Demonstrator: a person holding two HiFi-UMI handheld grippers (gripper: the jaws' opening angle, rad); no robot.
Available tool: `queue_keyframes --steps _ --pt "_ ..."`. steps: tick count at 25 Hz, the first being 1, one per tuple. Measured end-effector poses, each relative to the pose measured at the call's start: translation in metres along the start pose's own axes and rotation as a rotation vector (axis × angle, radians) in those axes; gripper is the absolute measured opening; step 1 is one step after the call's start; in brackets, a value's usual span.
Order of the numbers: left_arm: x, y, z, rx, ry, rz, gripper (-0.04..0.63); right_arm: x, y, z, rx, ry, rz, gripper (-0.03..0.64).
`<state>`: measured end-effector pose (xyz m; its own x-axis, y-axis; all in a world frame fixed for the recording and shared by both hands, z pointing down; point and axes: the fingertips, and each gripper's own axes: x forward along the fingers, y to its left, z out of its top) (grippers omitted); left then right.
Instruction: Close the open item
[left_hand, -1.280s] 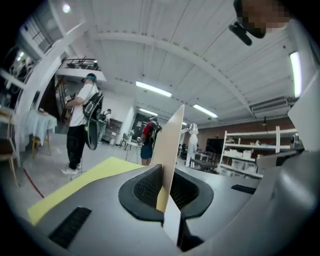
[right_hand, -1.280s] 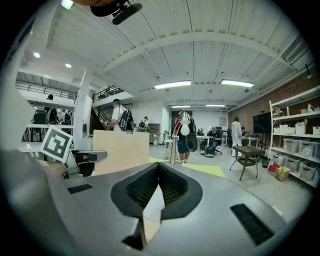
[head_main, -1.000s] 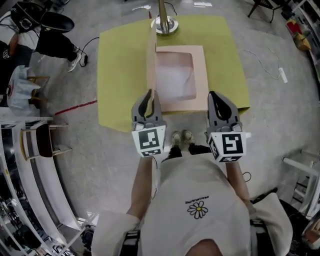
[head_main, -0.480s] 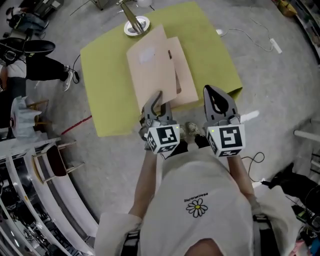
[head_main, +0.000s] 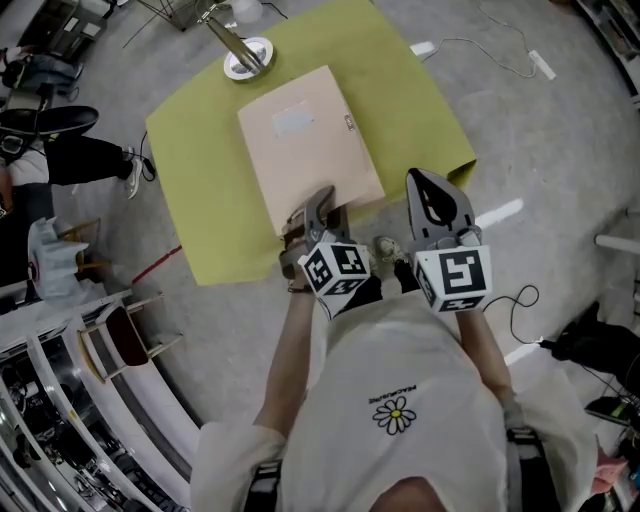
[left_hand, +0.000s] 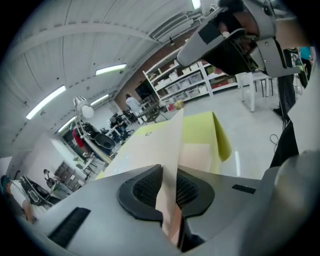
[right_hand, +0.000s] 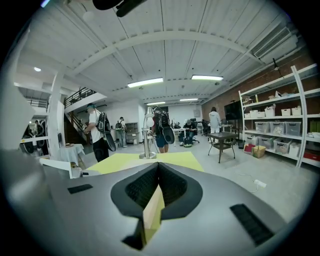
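From the head view, the box's lid (head_main: 305, 150) lay almost flat on the yellow mat (head_main: 200, 180), so the closing looked nearly done. The left gripper (head_main: 318, 205) sat at the lid's near edge, and the right gripper (head_main: 432, 190) hung just beside the near right corner.

In the left gripper view, the jaws were clamped on the lid's thin edge. I'd judge the next move was to press the lid home and let go.

In the right gripper view, the jaws were together, holding nothing.
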<state>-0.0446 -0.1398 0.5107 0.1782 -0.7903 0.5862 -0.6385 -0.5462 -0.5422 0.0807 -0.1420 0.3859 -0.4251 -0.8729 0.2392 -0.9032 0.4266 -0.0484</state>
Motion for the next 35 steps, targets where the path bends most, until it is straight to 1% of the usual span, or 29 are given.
queue_keyframes --steps 2,5,7,13,15,18,20,21,22,24,27,29,33,35 --pt "0.006 -0.005 -0.001 0.055 0.034 -0.034 0.038 -0.001 -0.003 -0.003 0.008 0.005 -0.002 0.012" --pt "0.015 -0.014 -0.004 0.173 0.097 -0.099 0.038 0.001 -0.006 -0.008 0.023 0.016 -0.001 0.012" --pt "0.019 -0.019 -0.008 0.216 0.127 -0.145 0.04 0.002 -0.005 -0.012 0.036 0.023 0.003 0.012" --pt "0.024 -0.025 -0.011 0.244 0.185 -0.255 0.043 0.003 -0.01 -0.018 0.084 0.032 0.001 0.012" --pt "0.026 -0.028 -0.013 0.272 0.217 -0.322 0.043 0.003 -0.013 -0.021 0.1 0.036 -0.005 0.012" --pt "0.027 -0.031 -0.017 0.311 0.264 -0.455 0.06 0.003 -0.015 -0.024 0.116 0.043 -0.013 0.012" --pt "0.027 -0.032 -0.019 0.312 0.279 -0.519 0.071 0.003 -0.015 -0.024 0.122 0.044 -0.012 0.012" --pt "0.027 -0.033 -0.018 0.298 0.279 -0.54 0.074 0.004 -0.013 -0.024 0.123 0.044 -0.009 0.012" --pt "0.026 -0.033 -0.018 0.278 0.278 -0.553 0.078 0.004 -0.012 -0.024 0.123 0.044 -0.004 0.012" --pt "0.025 -0.032 -0.017 0.25 0.264 -0.545 0.091 0.006 -0.007 -0.023 0.117 0.045 0.013 0.012" --pt "0.024 -0.028 -0.014 0.242 0.231 -0.504 0.109 0.011 0.001 -0.017 0.111 0.041 0.047 0.012" --pt "0.023 -0.027 -0.011 0.235 0.219 -0.495 0.123 0.011 0.003 -0.015 0.106 0.04 0.055 0.012" --pt "0.021 -0.029 -0.011 0.22 0.196 -0.494 0.138 0.008 0.009 -0.014 0.097 0.042 0.065 0.012" --pt "0.02 -0.03 -0.012 0.208 0.182 -0.517 0.147 0.006 0.012 -0.015 0.092 0.042 0.07 0.012"
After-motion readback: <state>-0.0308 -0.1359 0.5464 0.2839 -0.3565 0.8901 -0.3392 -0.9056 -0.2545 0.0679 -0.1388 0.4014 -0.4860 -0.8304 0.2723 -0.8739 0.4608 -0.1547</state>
